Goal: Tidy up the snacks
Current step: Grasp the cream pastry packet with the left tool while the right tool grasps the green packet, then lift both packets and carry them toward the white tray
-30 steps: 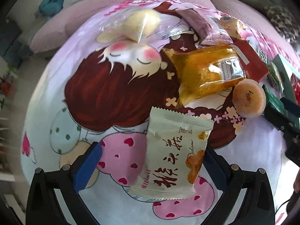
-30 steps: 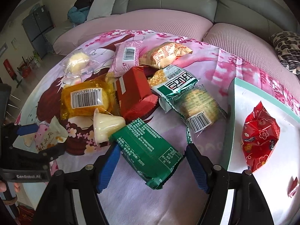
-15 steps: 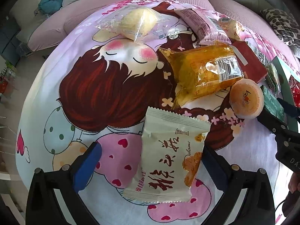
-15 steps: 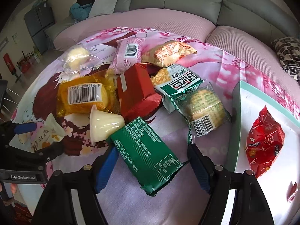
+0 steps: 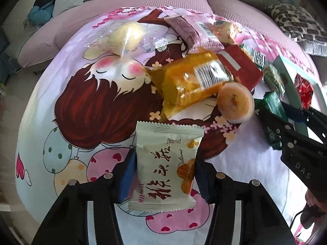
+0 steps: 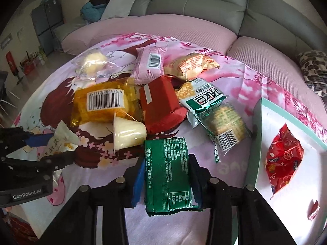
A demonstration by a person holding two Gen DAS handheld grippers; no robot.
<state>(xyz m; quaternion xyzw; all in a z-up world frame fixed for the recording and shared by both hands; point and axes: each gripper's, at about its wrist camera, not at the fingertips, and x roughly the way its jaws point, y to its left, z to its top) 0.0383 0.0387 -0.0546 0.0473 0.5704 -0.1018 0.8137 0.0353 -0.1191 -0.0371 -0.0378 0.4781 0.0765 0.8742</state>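
Note:
My left gripper is shut on a pale cream snack packet with red Chinese lettering, its pads pressing both long edges. It also shows in the right wrist view. My right gripper is shut on a dark green snack packet lying on the cartoon-print cloth. A white tray with a mint rim at the right holds a red packet.
A pile of snacks lies behind: an orange packet, a jelly cup, a red box-shaped packet, a pink packet, a green-white packet and a clear-wrapped bun. A grey sofa stands beyond.
Both grippers have closed from wide open onto their packets. The green packet has turned straight between the right fingers. Both cameras have moved slightly forward.

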